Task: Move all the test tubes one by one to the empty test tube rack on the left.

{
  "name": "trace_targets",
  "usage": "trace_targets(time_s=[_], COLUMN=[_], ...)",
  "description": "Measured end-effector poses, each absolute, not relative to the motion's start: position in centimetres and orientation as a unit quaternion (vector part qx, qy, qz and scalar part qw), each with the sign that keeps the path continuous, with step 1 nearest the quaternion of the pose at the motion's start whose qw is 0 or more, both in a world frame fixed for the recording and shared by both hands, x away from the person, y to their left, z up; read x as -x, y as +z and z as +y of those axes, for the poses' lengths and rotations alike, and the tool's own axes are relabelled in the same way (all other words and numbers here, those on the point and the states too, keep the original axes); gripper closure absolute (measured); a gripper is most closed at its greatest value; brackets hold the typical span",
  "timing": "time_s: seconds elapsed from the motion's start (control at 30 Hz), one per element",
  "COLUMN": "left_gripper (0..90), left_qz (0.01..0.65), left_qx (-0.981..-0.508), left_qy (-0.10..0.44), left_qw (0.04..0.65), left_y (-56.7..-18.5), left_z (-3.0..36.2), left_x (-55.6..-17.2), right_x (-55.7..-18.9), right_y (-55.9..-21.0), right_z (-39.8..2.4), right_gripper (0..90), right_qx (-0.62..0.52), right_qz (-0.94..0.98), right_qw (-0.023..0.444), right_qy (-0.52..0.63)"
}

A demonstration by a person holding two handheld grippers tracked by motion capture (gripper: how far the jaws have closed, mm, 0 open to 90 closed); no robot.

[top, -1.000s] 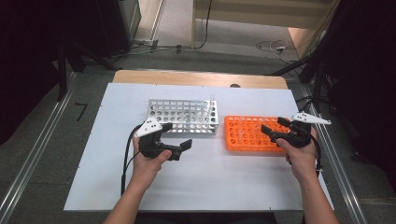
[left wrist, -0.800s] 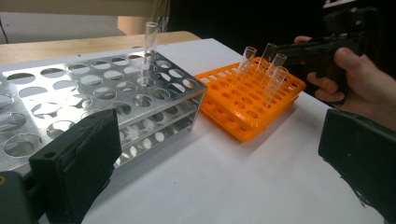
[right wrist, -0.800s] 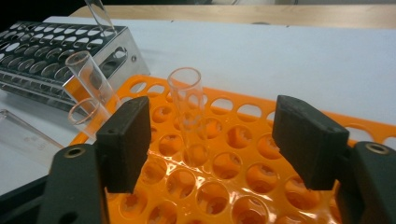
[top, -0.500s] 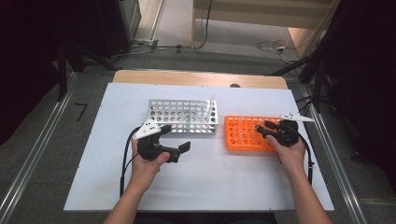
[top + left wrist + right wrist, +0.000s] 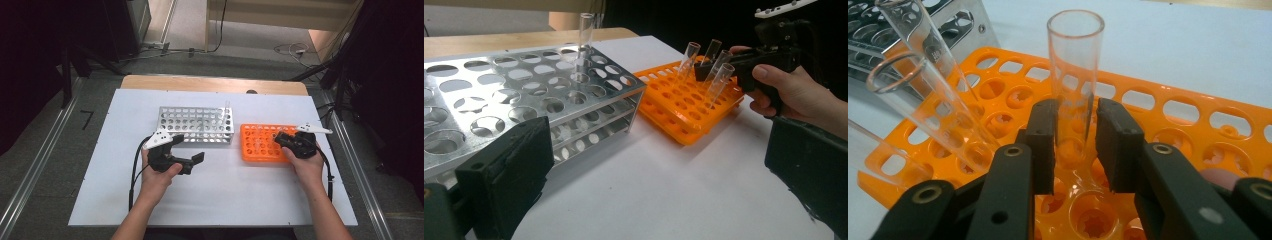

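The right gripper [image 5: 1075,145] is closing its jaws around a clear test tube [image 5: 1074,75] standing in the orange rack [image 5: 267,142], though a slight gap on each side makes contact hard to confirm. The grip sits low on the tube, probably so it can be lifted straight out of its hole. Two more tubes [image 5: 923,95] are leaning beside it. That rack is sitting toward the worktop's [image 5: 240,200] right edge, beside the metal rack [image 5: 196,125] near the middle, which is holding one upright tube [image 5: 585,37] at its far right corner. The left gripper [image 5: 192,161] is waiting before the metal rack, jaws spread wide and empty, seemingly keeping clear.
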State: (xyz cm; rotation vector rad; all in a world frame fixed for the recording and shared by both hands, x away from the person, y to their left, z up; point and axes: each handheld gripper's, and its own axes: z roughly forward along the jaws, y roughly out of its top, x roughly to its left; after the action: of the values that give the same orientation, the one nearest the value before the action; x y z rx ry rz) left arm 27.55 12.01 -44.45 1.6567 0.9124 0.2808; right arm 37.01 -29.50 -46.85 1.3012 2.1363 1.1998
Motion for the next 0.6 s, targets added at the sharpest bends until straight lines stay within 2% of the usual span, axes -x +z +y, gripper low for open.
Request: trace_targets(time_s=[0.17, 0.6], left_gripper=[0.0, 0.0], left_qz=[0.390, 0.390], left_qx=[-0.708, -0.708], left_qy=[0.121, 0.121], left_qw=[0.577, 0.577], left_y=[-44.45, -44.43], left_z=[11.98, 11.99], left_x=[-27.55, -27.51], right_x=[-36.79, -36.61], right_y=[-46.95, -46.67], right_z=[-29.18, -29.22], right_gripper=[73.5, 74.3], right_qx=[-0.452, -0.447], right_qz=[0.762, 0.761], right_qw=[0.197, 0.203], right_qy=[0.420, 0.425])
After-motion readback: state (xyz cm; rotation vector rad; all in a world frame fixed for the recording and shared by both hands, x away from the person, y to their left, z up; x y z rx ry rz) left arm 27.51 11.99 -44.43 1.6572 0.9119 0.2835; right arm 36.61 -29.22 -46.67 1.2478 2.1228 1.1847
